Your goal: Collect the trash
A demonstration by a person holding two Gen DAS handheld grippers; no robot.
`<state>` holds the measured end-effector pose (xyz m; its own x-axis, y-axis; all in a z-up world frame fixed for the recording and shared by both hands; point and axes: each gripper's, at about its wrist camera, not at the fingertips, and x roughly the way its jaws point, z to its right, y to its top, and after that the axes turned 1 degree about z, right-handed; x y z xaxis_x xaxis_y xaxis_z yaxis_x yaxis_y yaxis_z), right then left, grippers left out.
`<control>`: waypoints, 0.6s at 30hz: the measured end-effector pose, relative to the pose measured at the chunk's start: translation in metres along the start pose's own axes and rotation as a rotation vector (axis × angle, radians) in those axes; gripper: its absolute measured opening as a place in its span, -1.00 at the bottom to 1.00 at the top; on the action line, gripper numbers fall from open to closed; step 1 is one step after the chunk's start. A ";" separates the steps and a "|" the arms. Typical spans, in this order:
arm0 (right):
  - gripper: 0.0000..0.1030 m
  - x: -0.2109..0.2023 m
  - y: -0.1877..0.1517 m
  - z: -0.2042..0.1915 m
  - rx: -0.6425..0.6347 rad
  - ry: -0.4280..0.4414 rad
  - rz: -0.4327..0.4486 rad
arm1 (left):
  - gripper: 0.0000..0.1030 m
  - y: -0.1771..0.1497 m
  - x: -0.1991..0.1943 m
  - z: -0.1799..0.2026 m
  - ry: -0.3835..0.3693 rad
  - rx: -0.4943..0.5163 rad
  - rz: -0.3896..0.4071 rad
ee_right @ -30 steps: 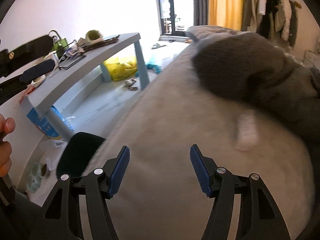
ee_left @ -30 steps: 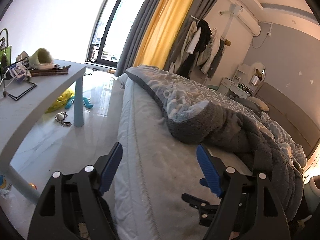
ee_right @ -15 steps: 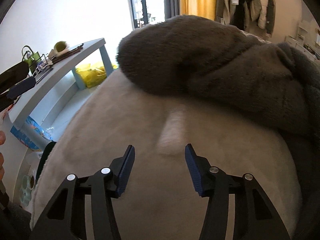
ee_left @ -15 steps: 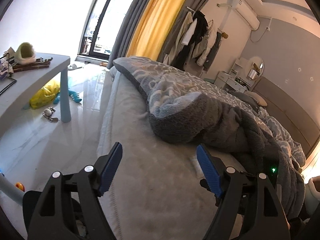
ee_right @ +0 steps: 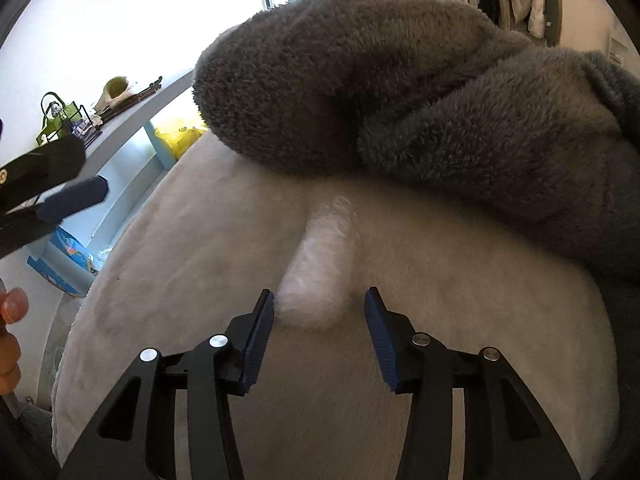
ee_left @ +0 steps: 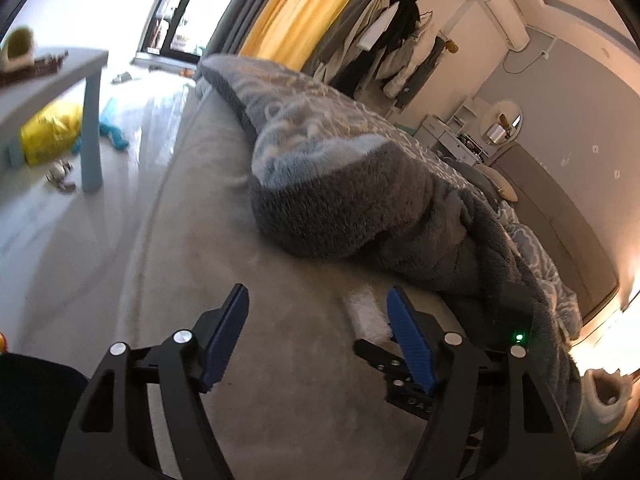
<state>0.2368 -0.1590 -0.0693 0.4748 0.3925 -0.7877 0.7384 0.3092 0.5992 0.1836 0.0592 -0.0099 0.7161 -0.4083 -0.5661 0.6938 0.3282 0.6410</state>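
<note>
Between the open right claw (ee_right: 320,300), blurred pale trash (ee_right: 320,268); left claw (ee_left: 316,300) open.

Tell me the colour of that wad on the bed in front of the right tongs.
White, a pale crumpled wad; clearest in the right wrist view.

You see a grey fleece blanket (ee_left: 352,204) bunched on the bed (ee_left: 280,360). Beside the bed stands a pale blue bench (ee_left: 48,76); beneath it lies a yellow bag (ee_left: 50,130). Coats (ee_left: 396,52) hang beyond yellow curtains (ee_left: 288,24).
</note>
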 end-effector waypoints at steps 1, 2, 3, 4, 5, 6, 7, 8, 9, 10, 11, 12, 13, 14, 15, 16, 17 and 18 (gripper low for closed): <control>-0.11 0.001 0.000 0.001 -0.004 0.000 0.001 | 0.37 0.000 0.004 -0.002 -0.012 -0.021 -0.011; -0.17 0.002 0.001 0.002 -0.005 -0.002 0.002 | 0.37 -0.001 0.008 -0.005 -0.023 -0.040 -0.019; -0.19 0.003 0.001 0.004 -0.006 -0.002 0.003 | 0.36 -0.001 0.012 -0.006 -0.032 -0.052 -0.026; -0.21 0.003 0.001 0.007 -0.007 0.000 0.002 | 0.35 -0.001 0.016 -0.008 -0.044 -0.068 -0.036; -0.25 0.004 0.001 0.009 -0.009 0.005 -0.001 | 0.34 -0.002 0.020 -0.008 -0.051 -0.080 -0.044; -0.27 0.005 0.000 0.010 -0.013 0.010 -0.001 | 0.34 -0.002 0.025 -0.009 -0.064 -0.098 -0.053; -0.32 0.007 0.001 0.010 -0.017 0.014 -0.002 | 0.34 -0.003 0.028 -0.010 -0.074 -0.112 -0.060; -0.36 0.008 0.001 0.012 -0.025 0.022 -0.001 | 0.34 -0.004 0.032 -0.011 -0.089 -0.134 -0.070; -0.36 0.008 0.001 0.013 -0.031 0.027 0.002 | 0.33 -0.004 0.036 -0.011 -0.098 -0.150 -0.077; -0.38 0.008 0.001 0.013 -0.038 0.033 0.004 | 0.33 -0.005 0.040 -0.012 -0.107 -0.166 -0.085; -0.39 0.008 0.001 0.013 -0.049 0.042 0.009 | 0.30 -0.008 0.044 -0.013 -0.119 -0.186 -0.094; -0.40 0.007 0.001 0.014 -0.058 0.048 0.014 | 0.30 -0.008 0.047 -0.014 -0.125 -0.198 -0.100; -0.42 0.007 0.000 0.014 -0.065 0.057 0.016 | 0.29 -0.008 0.050 -0.015 -0.129 -0.209 -0.105; -0.42 0.005 0.000 0.014 -0.073 0.066 0.019 | 0.28 -0.008 0.054 -0.015 -0.132 -0.219 -0.109; -0.42 0.004 0.000 0.013 -0.081 0.076 0.022 | 0.28 -0.009 0.056 -0.016 -0.136 -0.228 -0.111; -0.43 0.002 -0.001 0.013 -0.091 0.084 0.025 | 0.28 -0.009 0.059 -0.016 -0.138 -0.234 -0.112; -0.43 0.000 -0.002 0.013 -0.107 0.091 0.032 | 0.28 -0.011 0.061 -0.015 -0.138 -0.238 -0.116; -0.43 -0.002 -0.002 0.009 -0.123 0.098 0.039 | 0.27 -0.011 0.064 -0.015 -0.139 -0.241 -0.120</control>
<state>0.2386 -0.1683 -0.0699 0.4489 0.4867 -0.7495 0.6534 0.3934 0.6468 0.2233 0.0418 -0.0610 0.6221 -0.5637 -0.5433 0.7829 0.4564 0.4229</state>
